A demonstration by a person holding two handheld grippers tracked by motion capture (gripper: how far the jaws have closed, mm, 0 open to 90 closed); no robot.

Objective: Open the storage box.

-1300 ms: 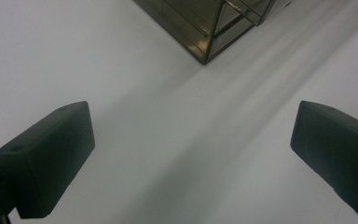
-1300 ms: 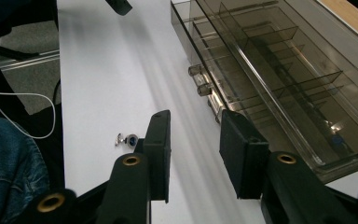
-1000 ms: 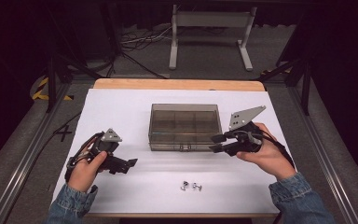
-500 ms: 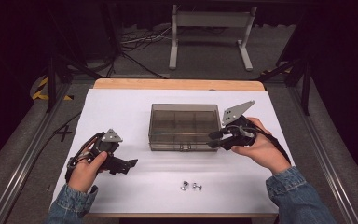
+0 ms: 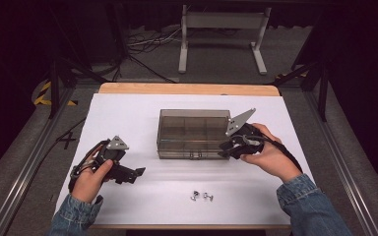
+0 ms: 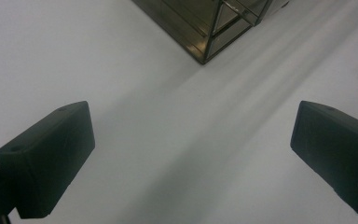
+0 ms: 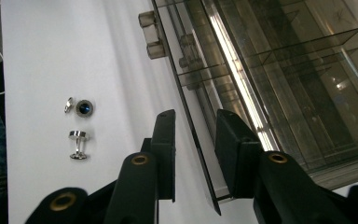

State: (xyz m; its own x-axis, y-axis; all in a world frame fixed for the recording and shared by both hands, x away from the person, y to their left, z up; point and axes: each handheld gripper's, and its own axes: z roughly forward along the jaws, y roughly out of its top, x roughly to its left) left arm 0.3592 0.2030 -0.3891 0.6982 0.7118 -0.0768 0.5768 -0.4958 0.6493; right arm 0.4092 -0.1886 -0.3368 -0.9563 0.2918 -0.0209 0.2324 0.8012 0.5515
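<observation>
Straddling the box lid's edge, right gripper jaws have just been closing; left gripper gapes empty.

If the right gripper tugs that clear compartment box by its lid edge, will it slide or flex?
The clear box looks like thin rigid plastic with empty compartments, so probably light; on the smooth white table it may slide rather than stay put. The right gripper straddles a thin lid edge, jaws just closing, so the lid likely lifts on its hinge. Glossy walls suggest a slippery grip.

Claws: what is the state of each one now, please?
Left claw: open, holding nothing.
Right claw: closing around the box lid edge, not yet gripping.
</observation>
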